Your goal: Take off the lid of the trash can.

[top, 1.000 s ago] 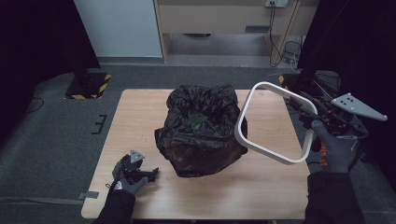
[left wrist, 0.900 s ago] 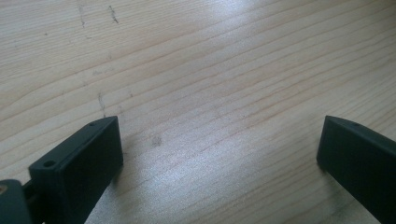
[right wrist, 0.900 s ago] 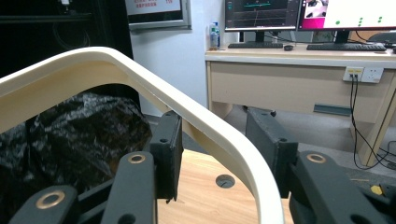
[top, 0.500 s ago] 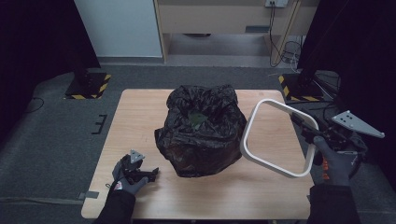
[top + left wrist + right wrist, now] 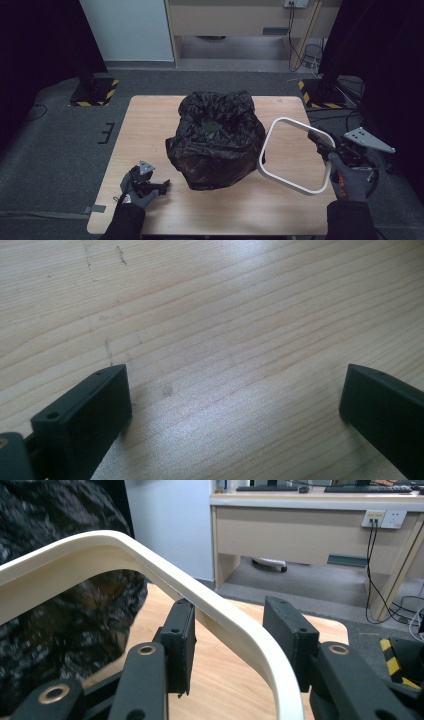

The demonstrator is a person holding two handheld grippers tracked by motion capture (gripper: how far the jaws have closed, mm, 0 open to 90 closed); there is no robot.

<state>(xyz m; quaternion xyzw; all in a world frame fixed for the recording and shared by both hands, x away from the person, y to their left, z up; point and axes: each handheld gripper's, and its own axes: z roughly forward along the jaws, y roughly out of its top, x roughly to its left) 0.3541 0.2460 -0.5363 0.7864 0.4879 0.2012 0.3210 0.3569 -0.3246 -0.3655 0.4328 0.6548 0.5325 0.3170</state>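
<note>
A crumpled black bin bag (image 5: 215, 140) stands in the middle of the wooden table (image 5: 150, 120), its mouth open upward with something green (image 5: 212, 127) inside. My right gripper (image 5: 322, 141) is shut on a white rounded-square ring (image 5: 290, 182), which hangs tilted just right of the bag. In the right gripper view the ring (image 5: 150, 555) runs between the jaws of my right gripper (image 5: 230, 625), with the bag (image 5: 50, 610) at the left. My left gripper (image 5: 162, 185) rests near the table's front left; in the left gripper view it (image 5: 235, 395) stands open over bare wood (image 5: 225, 315).
Behind the table are a white panel (image 5: 130, 30) and a wooden desk (image 5: 240, 20) with cables (image 5: 300, 55) hanging at the right. Two dark stands with yellow-black bases (image 5: 95, 92) sit on the floor at either far corner.
My right gripper has lowered the white ring toward the table and drawn it slightly nearer the person. The left gripper and the bag have stayed still.
</note>
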